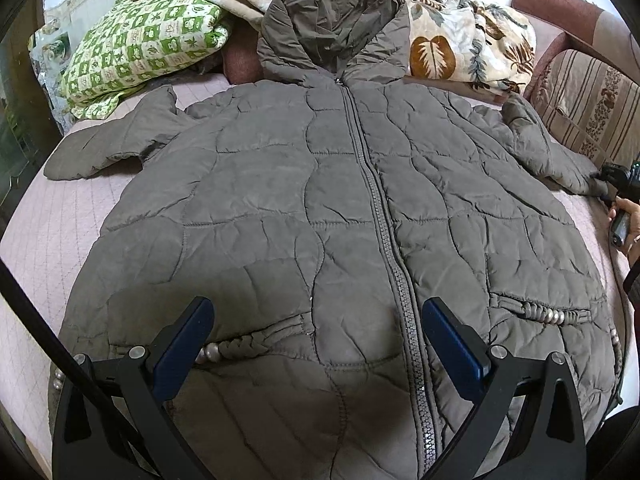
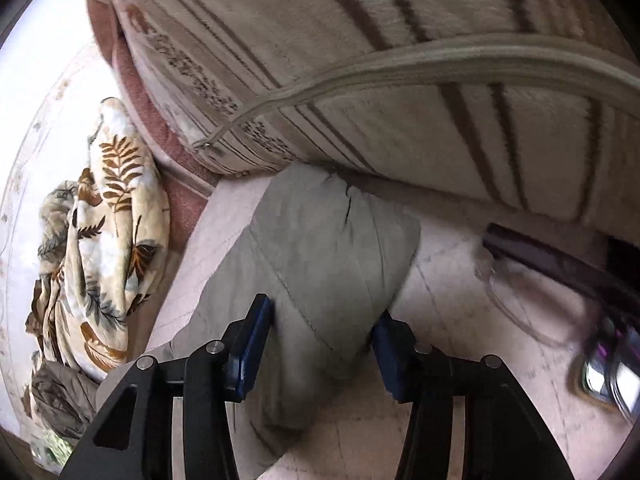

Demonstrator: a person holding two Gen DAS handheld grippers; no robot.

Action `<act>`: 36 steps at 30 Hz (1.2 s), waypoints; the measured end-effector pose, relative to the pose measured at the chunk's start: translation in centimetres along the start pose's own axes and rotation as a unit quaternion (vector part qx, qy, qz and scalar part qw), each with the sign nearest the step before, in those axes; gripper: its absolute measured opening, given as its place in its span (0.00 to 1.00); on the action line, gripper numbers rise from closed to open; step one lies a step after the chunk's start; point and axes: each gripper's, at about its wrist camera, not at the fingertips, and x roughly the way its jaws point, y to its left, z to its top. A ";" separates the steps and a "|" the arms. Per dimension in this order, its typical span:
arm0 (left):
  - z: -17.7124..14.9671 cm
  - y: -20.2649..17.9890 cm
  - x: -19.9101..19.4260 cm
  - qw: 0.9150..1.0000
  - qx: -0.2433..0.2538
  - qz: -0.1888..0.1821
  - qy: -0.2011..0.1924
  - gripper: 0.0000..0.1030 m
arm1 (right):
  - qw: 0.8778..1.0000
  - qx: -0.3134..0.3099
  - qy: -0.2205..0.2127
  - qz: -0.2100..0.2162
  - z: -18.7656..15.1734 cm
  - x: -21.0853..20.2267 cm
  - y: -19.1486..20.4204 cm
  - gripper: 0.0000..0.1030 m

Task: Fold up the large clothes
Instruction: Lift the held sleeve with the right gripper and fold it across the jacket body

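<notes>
A grey-brown quilted hooded jacket (image 1: 320,200) lies flat and zipped on a pink bed cover (image 1: 36,248), hood (image 1: 336,28) at the far end and both sleeves spread out. My left gripper (image 1: 320,344) hovers open over the jacket's lower front, straddling the zipper, with nothing pinched. In the right wrist view the cuff end of the right sleeve (image 2: 320,248) sits between the blue pads of my right gripper (image 2: 320,344), which press on it from both sides. The left wrist view shows that gripper (image 1: 616,178) at the sleeve tip, with a hand (image 1: 626,220) behind it.
A green patterned pillow (image 1: 140,48) and a leaf-print blanket (image 1: 460,40) are piled behind the hood. A striped cushion (image 2: 360,60) lies right against the held sleeve end. A blurred shiny object (image 2: 612,372) is at the right edge.
</notes>
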 end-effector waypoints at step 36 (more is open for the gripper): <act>10.1 9.0 -1.0 0.986 -0.119 -0.025 -0.116 1.00 | 0.878 -0.374 -0.021 0.300 -25.1 -21.5 37.5 0.12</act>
